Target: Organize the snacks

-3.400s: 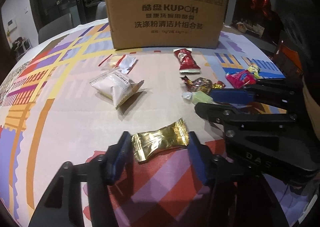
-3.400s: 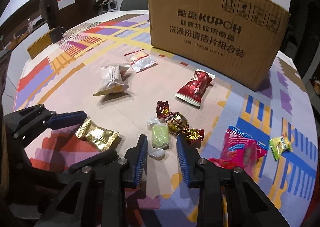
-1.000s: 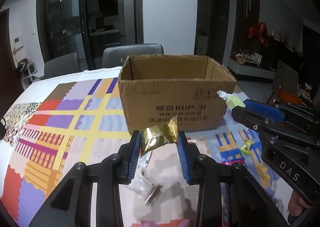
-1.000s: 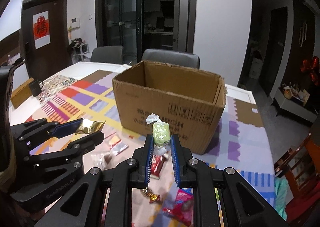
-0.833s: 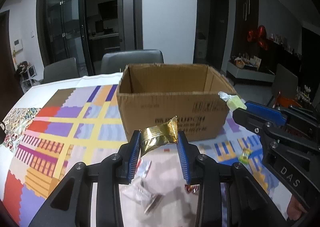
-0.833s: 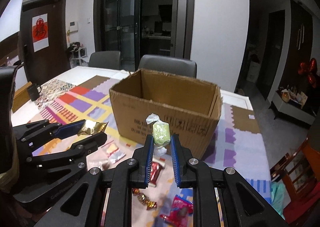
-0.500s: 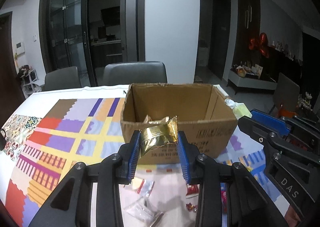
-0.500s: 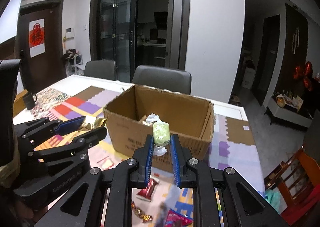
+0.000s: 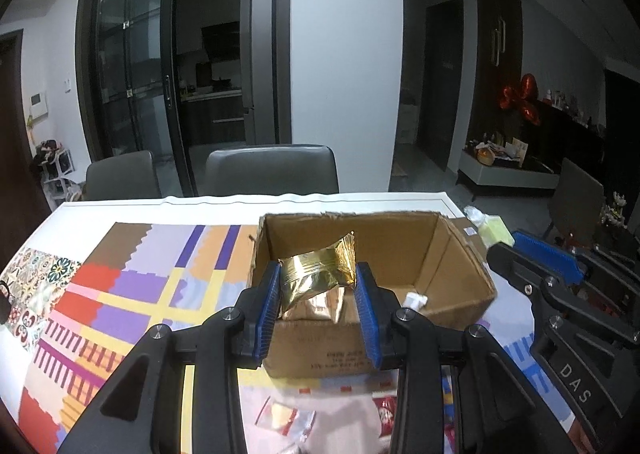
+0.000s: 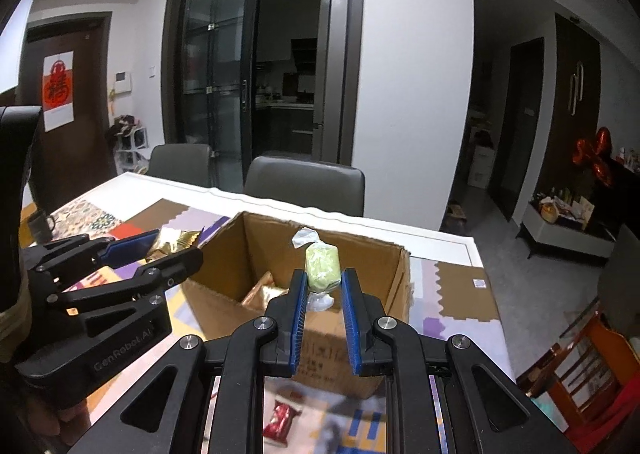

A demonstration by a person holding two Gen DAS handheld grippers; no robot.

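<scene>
left gripper: clenched on the gold packet, held up in the air
right gripper: clenched on the green candy, also lifted clear of the table
cardboard box: open-topped, standing on the patterned tablecloth just ahead of and below both claws
gold packet axis: long side runs across the claw from pad to pad, one corner tilted up to the right
key relation: from the left wrist view the packet hangs over the box's near left part; from the right wrist view the candy hangs over its near wall
nearer claw: cannot tell
box contents: one more gold-coloured wrapper lies inside
judgement: each claw probably needs a short push forward before letting go, so the snack falls inside the rim
</scene>
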